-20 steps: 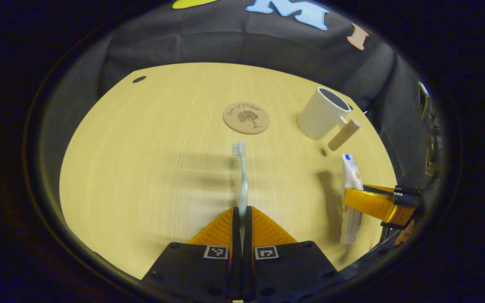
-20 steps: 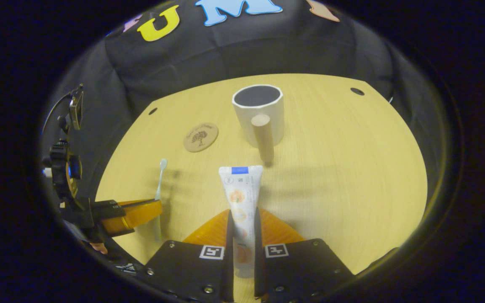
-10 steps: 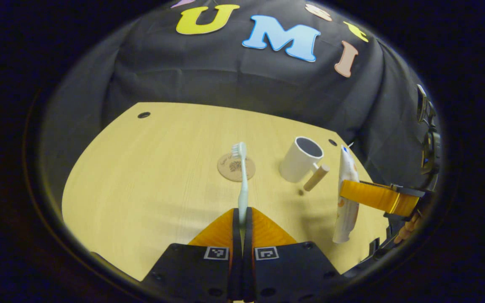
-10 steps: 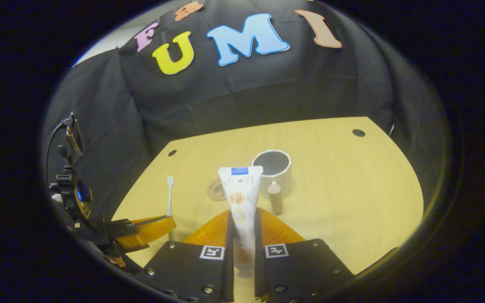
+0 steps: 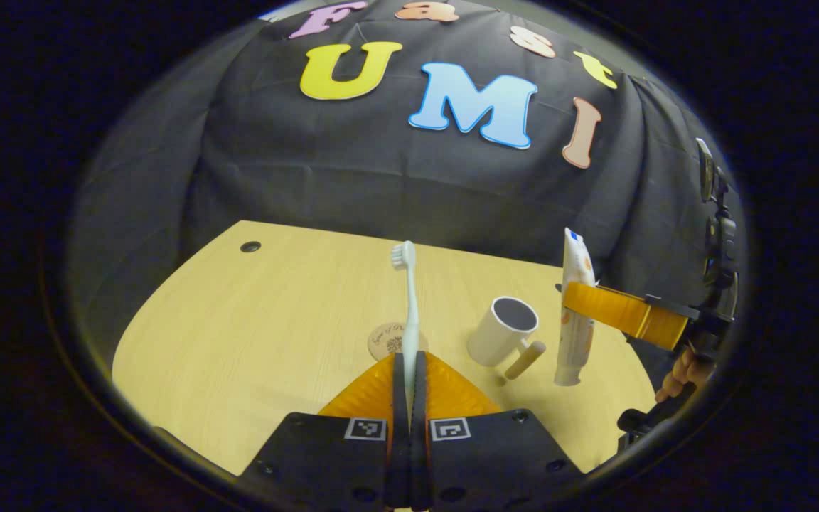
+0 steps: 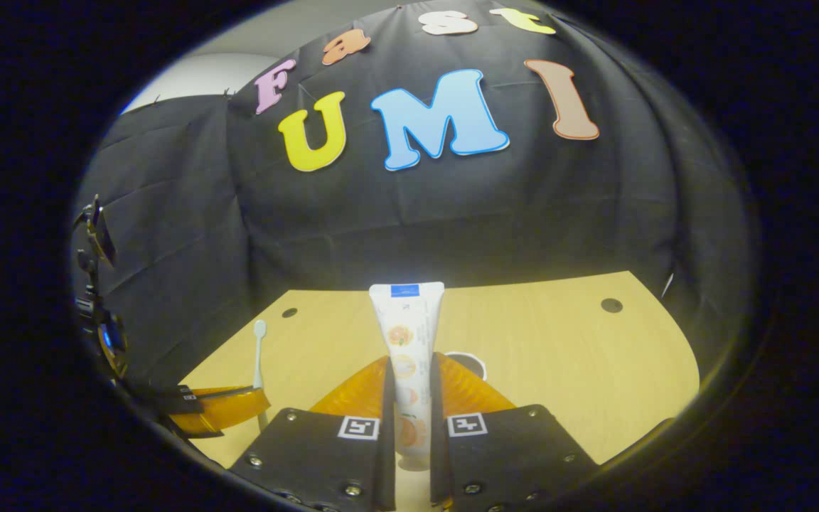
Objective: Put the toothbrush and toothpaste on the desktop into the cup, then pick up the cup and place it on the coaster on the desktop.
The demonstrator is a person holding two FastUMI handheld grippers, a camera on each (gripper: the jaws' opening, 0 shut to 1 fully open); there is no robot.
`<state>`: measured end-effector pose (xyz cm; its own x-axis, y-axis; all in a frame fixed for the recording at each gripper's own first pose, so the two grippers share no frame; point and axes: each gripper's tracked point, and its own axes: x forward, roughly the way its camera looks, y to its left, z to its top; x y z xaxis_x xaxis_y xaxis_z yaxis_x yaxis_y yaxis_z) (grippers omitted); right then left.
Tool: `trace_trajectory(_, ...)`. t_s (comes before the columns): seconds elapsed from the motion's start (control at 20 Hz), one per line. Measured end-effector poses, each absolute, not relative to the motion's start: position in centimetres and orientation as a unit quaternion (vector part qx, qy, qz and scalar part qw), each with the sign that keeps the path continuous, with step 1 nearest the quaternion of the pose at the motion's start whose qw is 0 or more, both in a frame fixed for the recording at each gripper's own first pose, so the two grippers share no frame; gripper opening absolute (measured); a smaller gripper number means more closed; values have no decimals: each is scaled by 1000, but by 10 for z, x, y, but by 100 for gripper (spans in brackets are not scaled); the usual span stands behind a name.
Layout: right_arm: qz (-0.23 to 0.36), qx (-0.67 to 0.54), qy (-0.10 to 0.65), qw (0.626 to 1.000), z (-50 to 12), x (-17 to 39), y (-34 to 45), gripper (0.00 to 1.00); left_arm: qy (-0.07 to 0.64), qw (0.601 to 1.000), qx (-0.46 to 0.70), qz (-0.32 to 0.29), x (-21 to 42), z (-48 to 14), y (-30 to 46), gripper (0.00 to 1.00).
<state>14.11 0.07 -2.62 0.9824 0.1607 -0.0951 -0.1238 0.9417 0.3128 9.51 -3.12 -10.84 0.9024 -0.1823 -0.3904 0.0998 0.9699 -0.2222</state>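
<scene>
My left gripper (image 5: 407, 366) is shut on the handle of a pale toothbrush (image 5: 409, 306), bristles pointing up, held above the desk. My right gripper (image 6: 409, 370) is shut on a white toothpaste tube (image 6: 408, 334) that stands upright between its fingers. In the left gripper view the same tube (image 5: 574, 306) hangs in the right gripper (image 5: 587, 304), just right of the white cup (image 5: 500, 331) with its wooden handle (image 5: 525, 360). The round cork coaster (image 5: 385, 340) lies left of the cup, partly behind the toothbrush. The cup rim (image 6: 468, 357) peeks past my right fingers.
The light wooden desk (image 5: 253, 334) has small dark cable holes (image 5: 250, 247) near its back corners (image 6: 611, 306). Black cloth wall stands close behind it. A person's fingers (image 5: 672, 380) hold the right gripper at the desk's right edge.
Both grippers have risen and tilted up with their loads; toothbrush and toothpaste have left the desk and now sit high above the cup and coaster.
</scene>
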Motion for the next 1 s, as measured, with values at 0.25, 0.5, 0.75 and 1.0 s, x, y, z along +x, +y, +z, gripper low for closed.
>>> trace_trajectory(0.25,61,155,27,986,-10,184,-18,17,182,976,-93,-78,112,-86,-41,8)
trace_trajectory(0.5,61,141,-6,988,-9,221,-23,20,166,979,-84,-85,125,-73,-52,8)
trace_trajectory(0.75,55,131,3,990,-24,243,-24,20,170,978,-89,-86,127,-75,-56,8)
trace_trajectory(1.0,63,102,33,992,-45,254,-16,23,176,976,-95,-87,126,-80,-54,7)
